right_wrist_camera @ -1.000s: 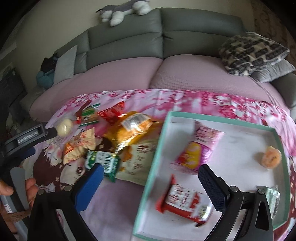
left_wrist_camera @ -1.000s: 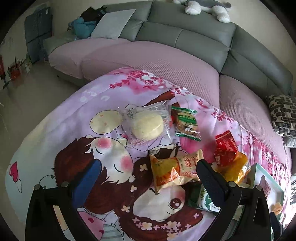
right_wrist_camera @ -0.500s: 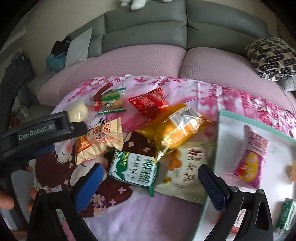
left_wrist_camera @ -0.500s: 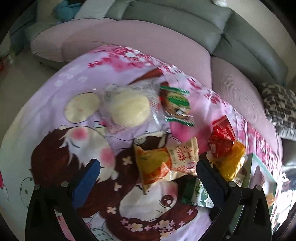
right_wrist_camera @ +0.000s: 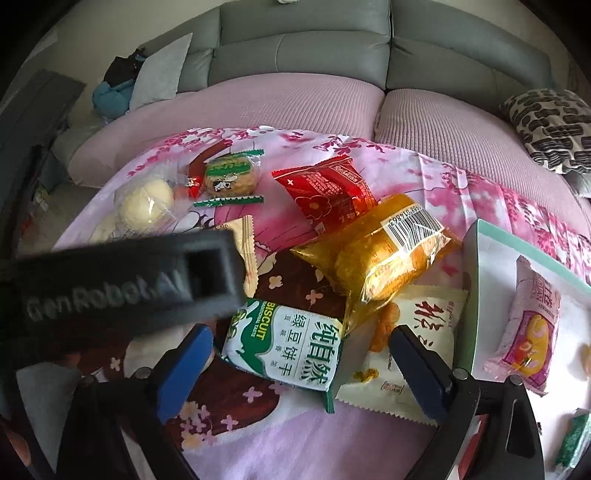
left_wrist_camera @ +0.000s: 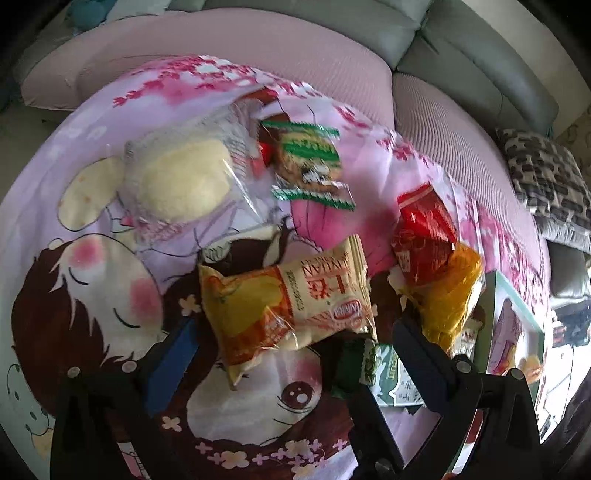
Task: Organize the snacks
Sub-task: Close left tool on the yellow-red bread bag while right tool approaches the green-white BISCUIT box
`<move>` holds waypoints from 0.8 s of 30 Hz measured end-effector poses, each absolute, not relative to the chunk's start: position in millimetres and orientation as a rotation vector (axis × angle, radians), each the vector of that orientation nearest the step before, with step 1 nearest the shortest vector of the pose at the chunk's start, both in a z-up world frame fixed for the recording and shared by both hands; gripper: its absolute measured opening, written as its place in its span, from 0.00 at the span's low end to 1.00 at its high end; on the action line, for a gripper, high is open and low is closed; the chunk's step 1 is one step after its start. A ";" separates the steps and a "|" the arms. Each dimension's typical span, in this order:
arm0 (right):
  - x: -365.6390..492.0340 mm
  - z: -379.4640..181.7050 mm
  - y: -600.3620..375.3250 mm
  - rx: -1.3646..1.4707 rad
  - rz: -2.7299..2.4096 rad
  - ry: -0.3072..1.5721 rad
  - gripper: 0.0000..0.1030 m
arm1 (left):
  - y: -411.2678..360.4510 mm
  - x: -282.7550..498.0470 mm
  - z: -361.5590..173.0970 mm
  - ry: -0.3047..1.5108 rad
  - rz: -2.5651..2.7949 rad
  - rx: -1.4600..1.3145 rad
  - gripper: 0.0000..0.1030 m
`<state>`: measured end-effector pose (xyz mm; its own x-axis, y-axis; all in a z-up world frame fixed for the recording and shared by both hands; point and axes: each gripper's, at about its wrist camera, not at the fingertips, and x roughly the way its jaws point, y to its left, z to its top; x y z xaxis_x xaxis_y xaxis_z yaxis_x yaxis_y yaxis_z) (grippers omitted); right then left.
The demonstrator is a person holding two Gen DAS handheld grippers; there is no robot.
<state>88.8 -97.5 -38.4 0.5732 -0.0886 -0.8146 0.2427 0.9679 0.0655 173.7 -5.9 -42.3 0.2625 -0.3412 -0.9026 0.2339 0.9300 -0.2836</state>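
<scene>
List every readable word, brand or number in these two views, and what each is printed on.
"GenRobot.AI": left gripper body, blurred.
"BISCUIT" and "纯自然 绿豆饼干": green-white pack.
Barcode digits on the gold pack: too warped to read.
Red print on the beige pack: only partly legible.
Red pack and pink pack: print too small.

A long grey sofa [right_wrist_camera: 306, 48] curves around the back of the room, its seats under a pale pink ribbed cover [right_wrist_camera: 280, 99]. A grey cushion [right_wrist_camera: 162, 70] leans at its left end beside a heap of blue and dark clothes [right_wrist_camera: 110, 92]. A black-and-white patterned pillow [right_wrist_camera: 550, 129] sits on the right end. In front, a pink cartoon-printed cloth [left_wrist_camera: 110, 258] with cherry blossoms is spread over a low surface. A pale wall [right_wrist_camera: 110, 26] rises behind, a light floor [right_wrist_camera: 55, 206] shows on the left, and soft daylight fills the room.
</scene>
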 end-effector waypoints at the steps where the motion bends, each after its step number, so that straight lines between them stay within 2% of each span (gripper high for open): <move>1: 88.9 -38.3 -97.6 0.177 -0.195 0.942 0.95 | -8.5 173.4 -43.1 1.248 -0.394 -0.090 1.00; 3: 89.5 -38.3 -96.9 0.171 -0.197 0.942 0.94 | -10.6 174.1 -44.9 1.251 -0.383 -0.083 1.00; 5: 89.7 -38.0 -94.3 0.160 -0.196 0.942 0.86 | -10.0 174.8 -46.0 1.255 -0.365 -0.081 1.00; 8: 90.7 -39.1 -88.7 0.143 -0.181 0.947 0.79 | -6.4 176.8 -47.4 1.252 -0.336 -0.082 0.97; 12: 90.7 -42.2 -88.1 0.162 -0.167 0.956 0.75 | -3.2 178.7 -48.3 1.255 -0.341 -0.112 0.83; 14: 90.3 -43.5 -90.0 0.181 -0.162 0.960 0.72 | -3.1 178.2 -48.6 1.254 -0.341 -0.106 0.82; 17: 89.5 -43.8 -90.6 0.196 -0.157 0.961 0.66 | -0.8 178.3 -47.0 1.252 -0.336 -0.114 0.74; 18: 89.2 -43.6 -90.5 0.198 -0.158 0.961 0.65 | 0.9 178.7 -46.4 1.249 -0.325 -0.114 0.55; 19: 88.7 -43.2 -90.5 0.200 -0.158 0.959 0.65 | 2.5 179.2 -46.0 1.251 -0.316 -0.113 0.47; 21: 87.4 -42.7 -90.7 0.204 -0.156 0.957 0.64 | 6.9 179.4 -47.4 1.260 -0.315 -0.125 0.42; 24: 86.1 -41.5 -90.9 0.210 -0.156 0.955 0.63 | 7.4 178.4 -46.4 1.258 -0.313 -0.123 0.40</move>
<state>86.1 -90.9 -41.5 0.5690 -0.0399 -0.8214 0.2241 0.9685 0.1082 178.4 7.4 -46.4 0.2723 -0.2990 -0.9146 0.1652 0.9509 -0.2617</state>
